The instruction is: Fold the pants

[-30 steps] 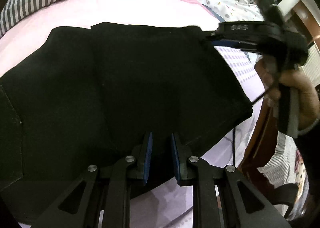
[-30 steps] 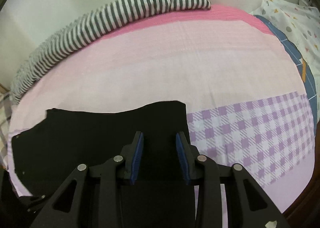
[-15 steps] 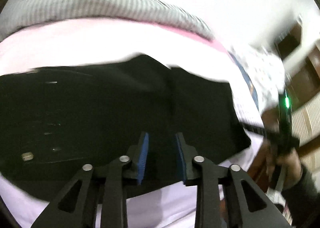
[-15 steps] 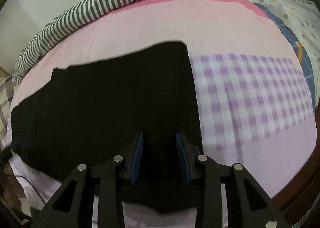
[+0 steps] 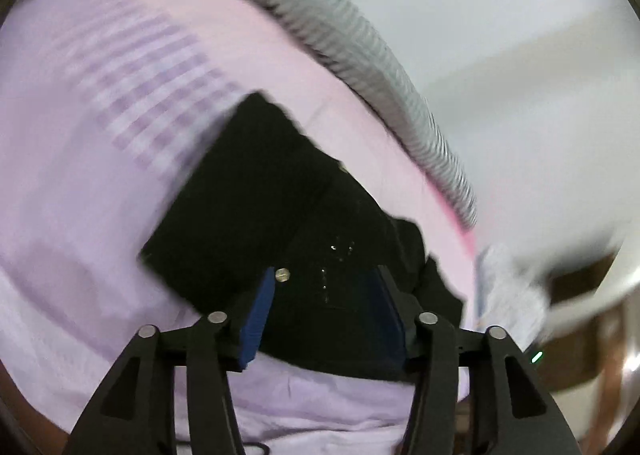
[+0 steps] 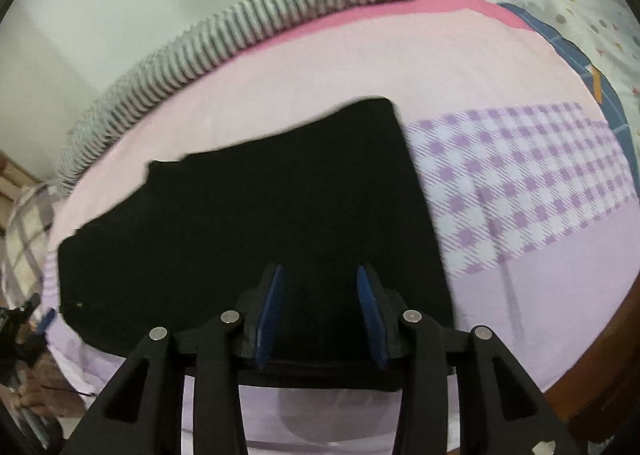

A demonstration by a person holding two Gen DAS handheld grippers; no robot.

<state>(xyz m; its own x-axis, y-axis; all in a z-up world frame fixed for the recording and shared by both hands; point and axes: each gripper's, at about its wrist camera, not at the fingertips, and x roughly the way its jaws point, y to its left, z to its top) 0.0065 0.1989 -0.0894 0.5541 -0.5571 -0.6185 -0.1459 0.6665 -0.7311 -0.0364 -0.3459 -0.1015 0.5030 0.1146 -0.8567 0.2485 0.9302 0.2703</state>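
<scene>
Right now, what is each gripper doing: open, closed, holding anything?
Left gripper: open, holding nothing, black pants beyond its fingers.
Right gripper: open, holding nothing, over the pants on the bed.

Black pants [image 6: 256, 223] lie flat on the pink bed [image 6: 360, 67]. The right tongs [image 6: 322, 315] hang open over their near edge, a striped pillow [image 6: 224, 35] behind.

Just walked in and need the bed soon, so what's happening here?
Someone is folding black pants on the bed, with a hand-held gripper in each hand. The pants lie flat on the pink and purple sheet. The left hand-held gripper and the right hand-held gripper are both open above the fabric, gripping nothing. The left view is motion-blurred.
</scene>
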